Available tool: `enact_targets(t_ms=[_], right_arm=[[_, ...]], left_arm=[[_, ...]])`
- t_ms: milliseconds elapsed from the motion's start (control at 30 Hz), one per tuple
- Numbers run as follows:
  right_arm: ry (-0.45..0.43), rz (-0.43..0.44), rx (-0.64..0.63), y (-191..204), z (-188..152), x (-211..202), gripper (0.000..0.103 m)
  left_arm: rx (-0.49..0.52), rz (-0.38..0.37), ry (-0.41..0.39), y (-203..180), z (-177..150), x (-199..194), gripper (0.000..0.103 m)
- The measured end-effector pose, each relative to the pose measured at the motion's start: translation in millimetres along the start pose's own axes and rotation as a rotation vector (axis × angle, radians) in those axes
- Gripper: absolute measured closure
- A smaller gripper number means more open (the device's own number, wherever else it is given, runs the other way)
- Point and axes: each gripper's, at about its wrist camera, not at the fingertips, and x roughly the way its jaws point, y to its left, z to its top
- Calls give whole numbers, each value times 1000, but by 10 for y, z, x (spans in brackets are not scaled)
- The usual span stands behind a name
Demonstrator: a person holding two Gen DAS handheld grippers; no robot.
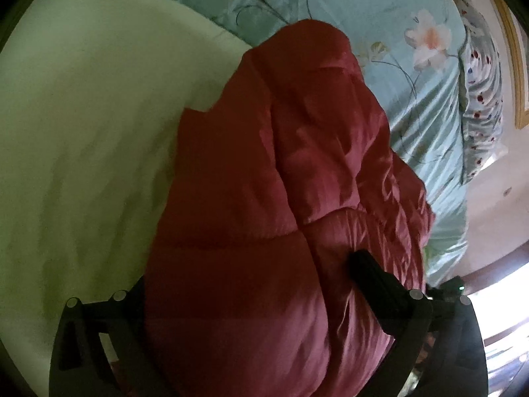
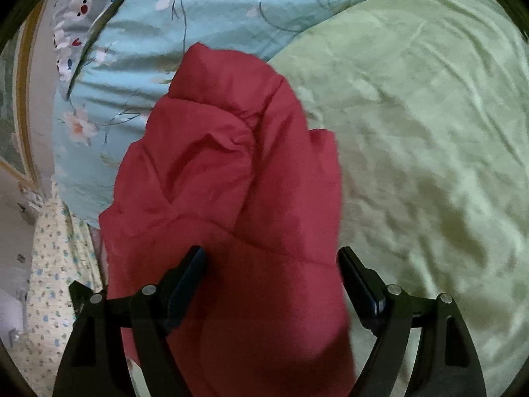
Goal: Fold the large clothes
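The left gripper (image 1: 238, 284) straddles the near end of the puffy red quilted jacket (image 1: 281, 172): its jaws stand spread wide, one black finger (image 1: 367, 271) resting against the padding and the other hidden behind the fabric, so whether anything is pinched there cannot be told, though it reads as a loose straddle rather than a grip. The jacket lies bunched lengthwise on the bed, over the pale green blanket (image 1: 82, 132) and beside the light blue floral sheet (image 1: 413, 92). The right gripper (image 2: 271, 274) also stands apart, its fingers flanking the jacket's near edge without visibly squeezing it. By my judgement a fold has just been laid down or a fresh hold is being sought; next, both grippers need a firm pinch on one shared edge to lift it evenly.
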Motion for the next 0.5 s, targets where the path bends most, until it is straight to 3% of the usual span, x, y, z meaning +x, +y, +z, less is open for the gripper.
enact_targets(t_ms=[33, 133, 267, 367, 500], right_arm=[[6, 6, -2, 9, -5, 30, 19], [29, 7, -9, 49, -27, 136, 23], [42, 8, -14, 131, -60, 105, 51], [41, 3, -29, 236, -99, -5, 63], [37, 16, -43, 375, -263, -234, 67]], left_arm=[[-7, -13, 3, 24, 16, 18, 1], [5, -47, 4, 25, 29, 47, 25], [67, -61, -17, -80, -3, -71, 48], [91, -83, -37, -148, -45, -244, 54], [134, -88, -57, -254, -207, -503, 55]])
